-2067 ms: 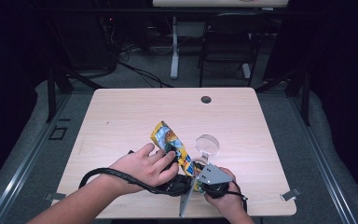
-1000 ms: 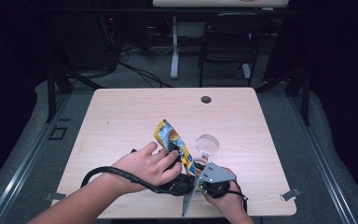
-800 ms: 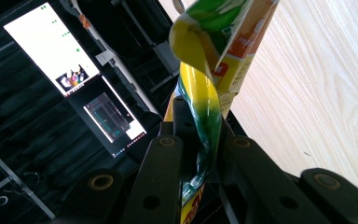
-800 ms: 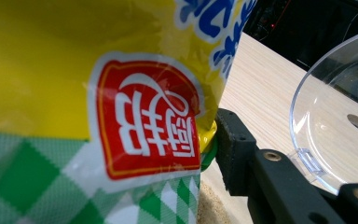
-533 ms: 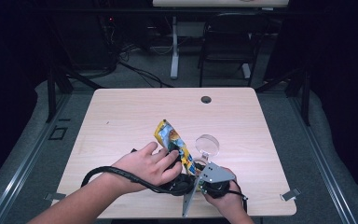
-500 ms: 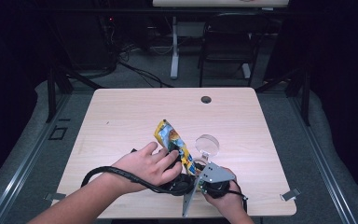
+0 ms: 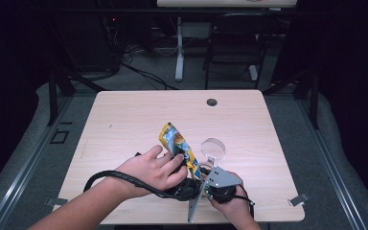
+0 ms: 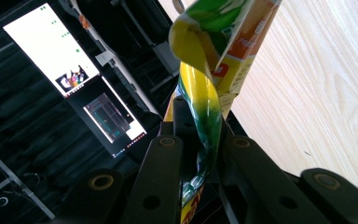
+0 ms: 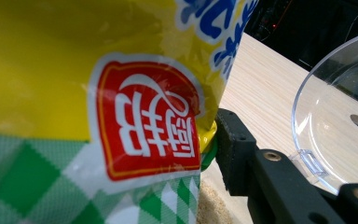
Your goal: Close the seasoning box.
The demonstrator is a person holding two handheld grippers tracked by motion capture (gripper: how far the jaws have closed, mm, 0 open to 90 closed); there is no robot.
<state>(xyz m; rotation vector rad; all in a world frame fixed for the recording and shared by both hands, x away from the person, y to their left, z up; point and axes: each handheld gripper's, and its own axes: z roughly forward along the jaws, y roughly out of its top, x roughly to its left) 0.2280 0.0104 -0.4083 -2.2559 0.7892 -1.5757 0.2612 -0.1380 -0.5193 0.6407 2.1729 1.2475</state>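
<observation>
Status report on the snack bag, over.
Left hand-held gripper shut on snack bag. Right hand-held gripper at the bag's lower end, grip unclear. Clear plastic bowl beside the bag, table otherwise bare nearby.

Far half of table (image 7: pixel 139 115) free, only a grommet (image 7: pixel 212 102) there. Near edge crowded: bag (image 7: pixel 176 143), clear bowl (image 7: pixel 212 148) (just beside it), cable (image 7: pixel 124 176).

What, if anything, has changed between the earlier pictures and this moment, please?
Nothing has visibly changed. The left gripper still has its fingers pinched shut on the snack bag, the right gripper remains at the bag's lower end, and the clear plastic bowl sits in the same place on the table.
</observation>
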